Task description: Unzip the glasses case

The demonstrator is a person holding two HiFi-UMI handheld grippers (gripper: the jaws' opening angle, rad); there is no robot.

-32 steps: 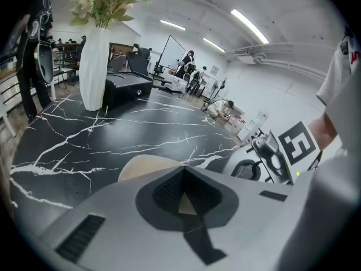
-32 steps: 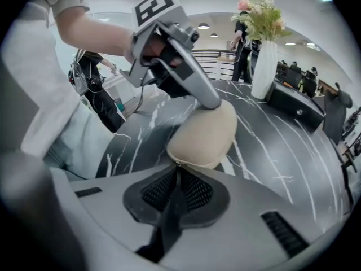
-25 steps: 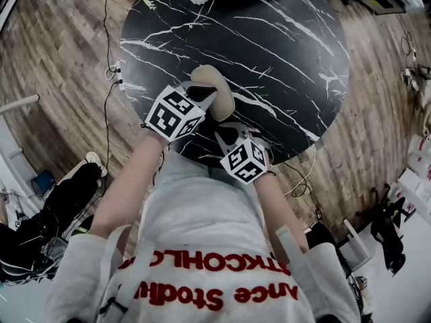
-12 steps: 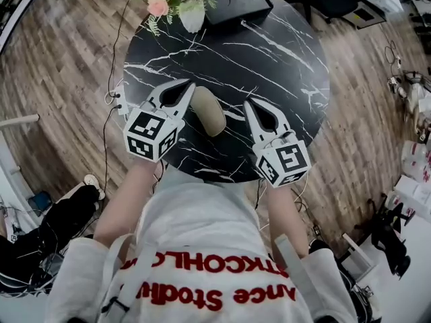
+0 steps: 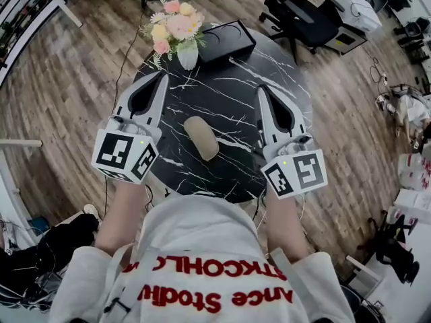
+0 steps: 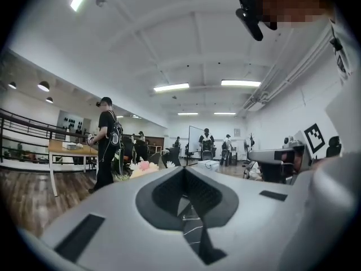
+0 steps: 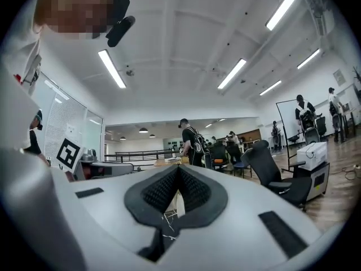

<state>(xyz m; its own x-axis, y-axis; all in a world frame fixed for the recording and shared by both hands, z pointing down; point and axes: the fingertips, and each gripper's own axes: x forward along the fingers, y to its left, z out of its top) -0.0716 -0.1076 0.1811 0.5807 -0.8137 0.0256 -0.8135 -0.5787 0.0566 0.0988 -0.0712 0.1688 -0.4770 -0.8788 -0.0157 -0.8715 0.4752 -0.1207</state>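
The beige oval glasses case [image 5: 201,137] lies alone on the round black marble table [image 5: 222,93], free of both grippers. Whether its zip is open I cannot tell from here. My left gripper [image 5: 163,77] is held high to the left of the case, pointing level, with its jaws shut on nothing. The right gripper [image 5: 261,88] is held up to the right of the case, also shut and empty. In the left gripper view the left gripper [image 6: 183,168] shows only the room beyond its tips. The right gripper view has the right gripper [image 7: 177,168] looking out over the room too.
A vase of flowers [image 5: 176,32] and a black box [image 5: 225,40] stand at the table's far edge. A black office chair [image 5: 296,12] stands behind the table on the wooden floor. Several people stand far off in the gripper views.
Both grippers have lifted off the case and moved apart to its sides, turning from pointing down to pointing level. The case stays on the table.
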